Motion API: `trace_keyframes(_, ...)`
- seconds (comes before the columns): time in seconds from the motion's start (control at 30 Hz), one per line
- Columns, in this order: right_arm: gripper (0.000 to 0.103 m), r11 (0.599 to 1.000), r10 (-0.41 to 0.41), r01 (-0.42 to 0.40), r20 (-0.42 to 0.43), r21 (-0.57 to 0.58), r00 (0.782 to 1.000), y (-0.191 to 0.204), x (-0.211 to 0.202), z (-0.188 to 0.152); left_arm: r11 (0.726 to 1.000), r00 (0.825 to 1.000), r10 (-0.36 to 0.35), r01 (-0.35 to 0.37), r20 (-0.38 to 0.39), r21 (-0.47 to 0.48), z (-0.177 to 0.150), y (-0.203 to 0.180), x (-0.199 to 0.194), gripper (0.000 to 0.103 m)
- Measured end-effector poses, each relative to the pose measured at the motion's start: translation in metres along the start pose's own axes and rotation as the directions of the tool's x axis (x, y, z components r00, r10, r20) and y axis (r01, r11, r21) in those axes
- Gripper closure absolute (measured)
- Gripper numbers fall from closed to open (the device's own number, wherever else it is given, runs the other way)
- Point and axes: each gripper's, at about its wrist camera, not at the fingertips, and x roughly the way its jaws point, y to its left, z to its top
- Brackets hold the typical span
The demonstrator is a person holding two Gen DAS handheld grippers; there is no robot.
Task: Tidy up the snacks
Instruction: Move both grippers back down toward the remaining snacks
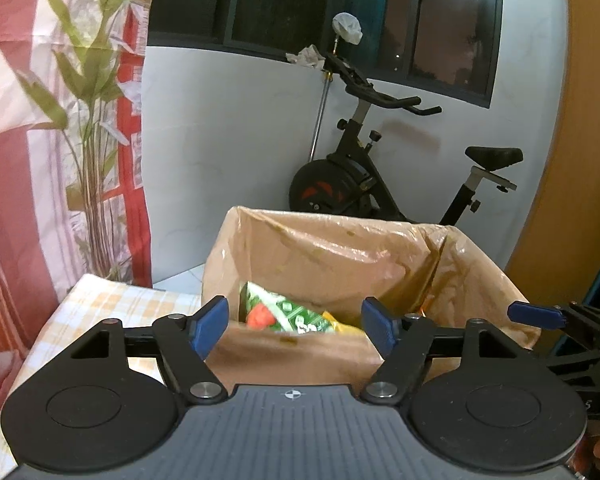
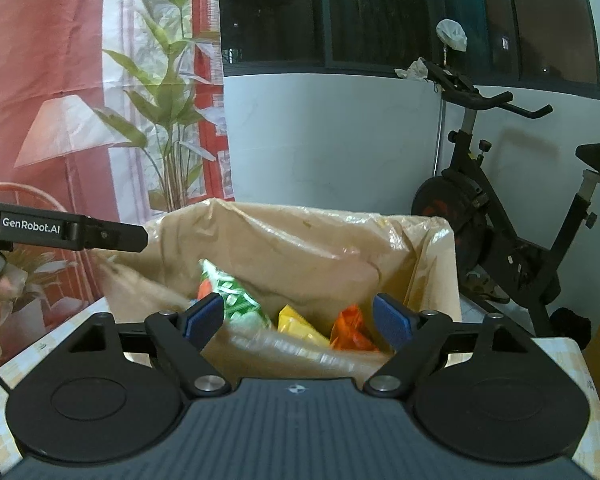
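A cardboard box lined with clear plastic point(image 1: 340, 256) point(image 2: 300, 248) stands on the checked table. Inside lie a green and white snack packet point(image 1: 288, 312) point(image 2: 232, 296), a yellow packet point(image 2: 296, 322) and an orange packet point(image 2: 352, 330). My left gripper point(image 1: 296, 326) is open and empty at the box's near edge. My right gripper point(image 2: 298, 322) is open and empty over the near edge too. The right gripper's blue fingertip point(image 1: 536, 314) shows at the right of the left wrist view. The left gripper's finger point(image 2: 112, 236) shows at the left of the right wrist view.
The table has a yellow checked cloth point(image 1: 112, 304) point(image 2: 572, 364). A black exercise bike point(image 1: 380, 168) point(image 2: 500, 216) stands behind the box by the white wall. A red and pink curtain point(image 1: 40, 160) point(image 2: 80, 100) hangs at the left. A wooden panel point(image 1: 580, 160) is at the right.
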Motion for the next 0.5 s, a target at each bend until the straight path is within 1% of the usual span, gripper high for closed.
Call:
trace_keyframes(0.3,0.019,1.000,0.003,-0.003,0.007,0.006,1.000,0.017,-0.032,-0.020,1.000,1.000,0.006,-0.006,0.008,-0.026,-0.027,0.004,-0.039,0.028)
trace_keyframes(0.5,0.019,1.000,0.012,-0.012,0.000,-0.004,1.000,0.026,-0.049,-0.039,0.998,1.000,0.021,-0.021,-0.013,-0.060,-0.052,0.010,-0.057,0.028)
